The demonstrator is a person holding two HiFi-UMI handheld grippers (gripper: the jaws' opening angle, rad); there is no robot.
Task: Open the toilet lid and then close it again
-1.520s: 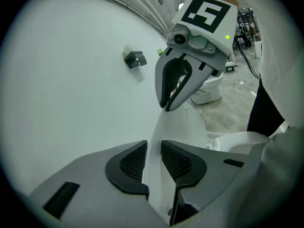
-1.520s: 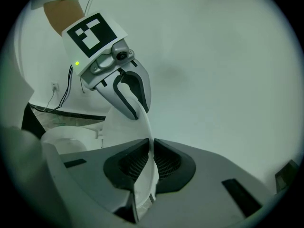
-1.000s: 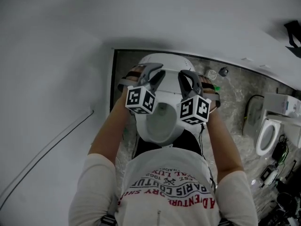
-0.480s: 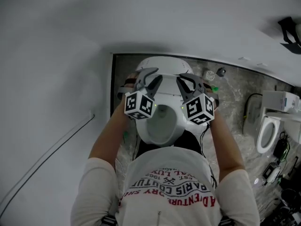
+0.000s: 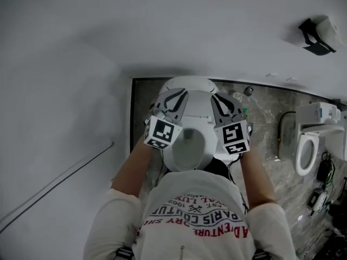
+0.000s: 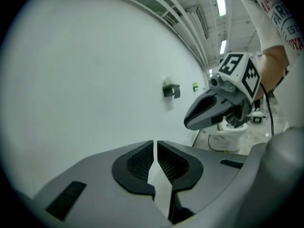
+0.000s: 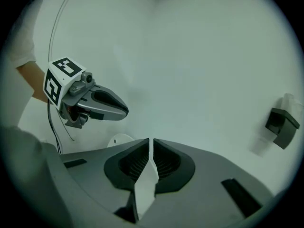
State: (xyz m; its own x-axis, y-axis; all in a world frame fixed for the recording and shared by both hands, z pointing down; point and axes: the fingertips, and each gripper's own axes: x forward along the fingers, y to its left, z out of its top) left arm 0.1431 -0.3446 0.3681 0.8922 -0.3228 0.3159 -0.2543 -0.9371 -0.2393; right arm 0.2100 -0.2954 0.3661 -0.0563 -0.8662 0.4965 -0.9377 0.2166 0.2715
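The white toilet (image 5: pixel 188 145) is below me, its bowl open to view. Its lid (image 5: pixel 187 85) stands up at the back against the wall. Both grippers hang in the air above the seat and touch nothing. My left gripper (image 5: pixel 178 95) (image 6: pixel 155 144) points at the bare wall. Its jaws are closing to a thin slit with nothing between them. My right gripper (image 5: pixel 218 99) (image 7: pixel 151 141) is beside it, with its jaws also drawn to a slit and empty. Each gripper shows in the other's view: the right gripper (image 6: pixel 192 120) and the left gripper (image 7: pixel 118 110).
A second toilet (image 5: pixel 306 150) stands at the right on the marbled floor (image 5: pixel 265 118). A black fixture (image 5: pixel 314 37) is mounted on the white wall. A thin cable (image 5: pixel 54 183) runs down the wall at the left. Cables and small gear (image 5: pixel 320 199) lie at the far right.
Both grippers have risen away from the toilet seat and rolled. The left gripper's jaws have come together.
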